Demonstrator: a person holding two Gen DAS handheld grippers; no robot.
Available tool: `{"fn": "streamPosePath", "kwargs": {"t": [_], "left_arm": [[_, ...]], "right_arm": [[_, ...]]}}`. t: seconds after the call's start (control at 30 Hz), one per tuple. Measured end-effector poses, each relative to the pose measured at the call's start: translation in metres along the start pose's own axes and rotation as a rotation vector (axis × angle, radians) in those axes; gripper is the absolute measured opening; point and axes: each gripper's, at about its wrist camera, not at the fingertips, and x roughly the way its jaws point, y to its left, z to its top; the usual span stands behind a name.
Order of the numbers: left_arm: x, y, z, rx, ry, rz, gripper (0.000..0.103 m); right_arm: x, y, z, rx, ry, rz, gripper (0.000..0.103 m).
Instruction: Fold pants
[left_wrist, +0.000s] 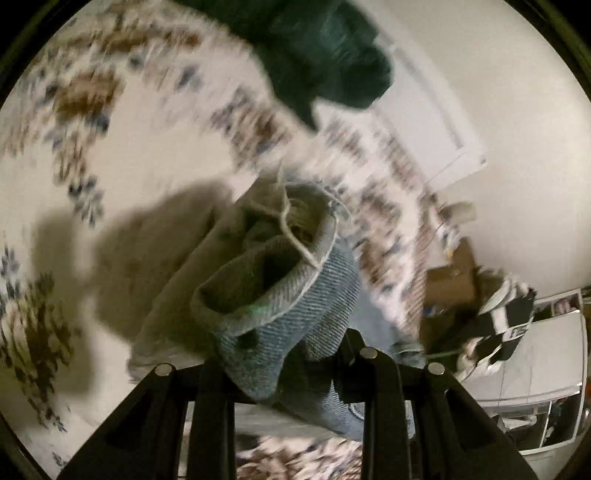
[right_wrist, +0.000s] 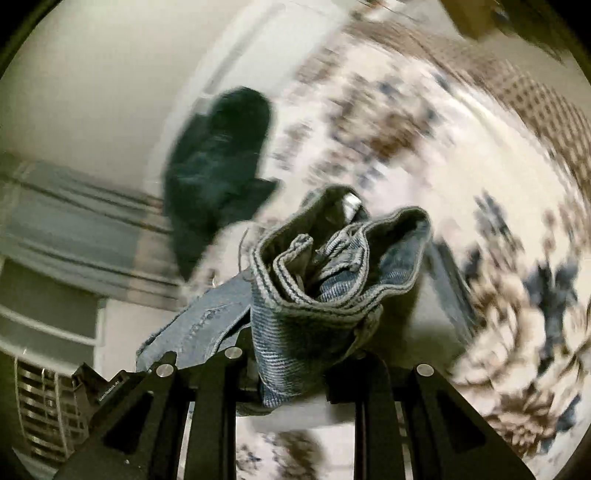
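Left wrist view: our left gripper (left_wrist: 288, 373) occupies the 6 o'clock edge of the frame. Its fingers are clenched on a bunched fold of the blue denim pants (left_wrist: 280, 295), which rise from the finger gap toward the frame centre. The waistband opening gapes at centre, with a pale drawstring (left_wrist: 286, 221) crossing it toward 12 o'clock. Beyond the pants, from 7 to 12 o'clock, we see a floral-patterned bedspread (left_wrist: 74, 92), heavily motion-blurred; the pants cast a shadow on it at 9 o'clock. A dark green garment (left_wrist: 325, 62) lies on the bedspread at 12 o'clock. At 3 to 4 o'clock, farther off, stand a cardboard box (left_wrist: 450, 280) and a black-and-white item that we cannot identify.

Right wrist view: our right gripper (right_wrist: 291, 365) sits at 6 o'clock. Its fingers are clenched on another bunched section of the pants (right_wrist: 317, 288); the hemmed edge coils at frame centre, and a flatter denim panel trails toward 8 o'clock. Beyond it, the bedspread (right_wrist: 443, 147) fills 12 to 5 o'clock, blurred. The dark green garment (right_wrist: 218, 166) lies at 10 o'clock. At 8 o'clock, farthest, we see a slatted vent (right_wrist: 40, 406).

The pants hang between both grippers, above the bedspread.
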Motion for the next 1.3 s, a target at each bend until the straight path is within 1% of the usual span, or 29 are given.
{"fn": "streamPosePath", "kwargs": {"t": [0.03, 0.1, 0.17, 0.27, 0.37, 0.4, 0.43, 0.47, 0.5, 0.53, 0.57, 0.63, 0.67, 0.7, 0.73, 0.77, 0.8, 0.83, 0.87, 0.93, 1.03, 1.17, 1.3], "left_arm": [[0.010, 0.012, -0.008, -0.001, 0.021, 0.015, 0.024], [0.018, 0.025, -0.015, 0.021, 0.032, 0.010, 0.025], [0.019, 0.020, -0.023, 0.032, 0.040, 0.020, 0.027], [0.012, 0.015, -0.029, 0.017, 0.047, 0.019, 0.029], [0.003, 0.012, -0.032, 0.001, 0.061, 0.037, 0.033], [-0.001, 0.007, -0.033, 0.002, 0.065, 0.051, 0.041], [-0.007, 0.003, -0.034, 0.021, 0.067, 0.090, 0.044], [-0.012, 0.002, -0.034, 0.040, 0.061, 0.113, 0.057], [-0.017, 0.000, -0.032, 0.076, 0.040, 0.140, 0.073], [-0.024, -0.004, -0.034, 0.119, 0.012, 0.163, 0.078], [-0.032, -0.008, -0.036, 0.169, -0.014, 0.181, 0.081], [-0.045, -0.016, -0.041, 0.257, -0.049, 0.236, 0.082], [-0.051, -0.019, -0.043, 0.288, -0.061, 0.254, 0.085], [-0.058, -0.024, -0.046, 0.326, -0.074, 0.271, 0.089], [-0.064, -0.026, -0.049, 0.356, -0.086, 0.289, 0.090], [-0.070, -0.029, -0.052, 0.389, -0.096, 0.306, 0.090], [-0.075, -0.034, -0.055, 0.429, -0.105, 0.328, 0.090], [-0.081, -0.039, -0.060, 0.468, -0.115, 0.357, 0.090], [-0.087, -0.044, -0.065, 0.504, -0.123, 0.385, 0.090], [-0.099, -0.052, -0.074, 0.557, -0.129, 0.414, 0.090], [-0.123, -0.064, -0.089, 0.614, -0.147, 0.421, 0.090], [-0.160, -0.076, -0.108, 0.660, -0.192, 0.428, 0.090], [-0.201, -0.087, -0.128, 0.683, -0.236, 0.424, 0.090]], "right_arm": [[0.007, -0.016, -0.009, 0.015, 0.002, -0.008, 0.023], [0.013, -0.031, -0.018, 0.031, 0.000, -0.009, 0.023], [0.015, -0.035, -0.023, 0.038, -0.001, -0.012, 0.023], [0.020, -0.037, -0.023, 0.017, 0.007, -0.036, 0.024], [0.023, -0.041, -0.025, 0.015, 0.048, -0.068, 0.028], [0.020, -0.042, -0.025, 0.012, 0.057, -0.083, 0.033], [0.017, -0.040, -0.026, 0.002, 0.066, -0.109, 0.039], [0.013, -0.037, -0.028, -0.015, 0.069, -0.133, 0.041], [0.007, -0.032, -0.031, -0.049, 0.064, -0.177, 0.045], [0.003, -0.028, -0.033, -0.075, 0.059, -0.211, 0.049], [-0.001, -0.024, -0.037, -0.100, 0.055, -0.240, 0.052], [-0.012, -0.012, -0.047, -0.167, 0.040, -0.305, 0.065], [-0.017, -0.005, -0.052, -0.201, 0.027, -0.337, 0.068], [-0.022, 0.002, -0.058, -0.238, 0.010, -0.375, 0.075], [-0.028, 0.011, -0.065, -0.276, -0.006, -0.411, 0.082], [-0.034, 0.019, -0.070, -0.303, -0.020, -0.434, 0.086], [-0.040, 0.028, -0.077, -0.334, -0.041, -0.470, 0.094], [-0.047, 0.037, -0.084, -0.365, -0.062, -0.507, 0.099], [-0.054, 0.047, -0.092, -0.400, -0.084, -0.546, 0.099], [-0.070, 0.064, -0.104, -0.448, -0.126, -0.604, 0.101], [-0.095, 0.088, -0.122, -0.503, -0.178, -0.652, 0.103], [-0.125, 0.113, -0.143, -0.551, -0.205, -0.666, 0.103], [-0.167, 0.132, -0.167, -0.575, -0.231, -0.638, 0.103]]}}
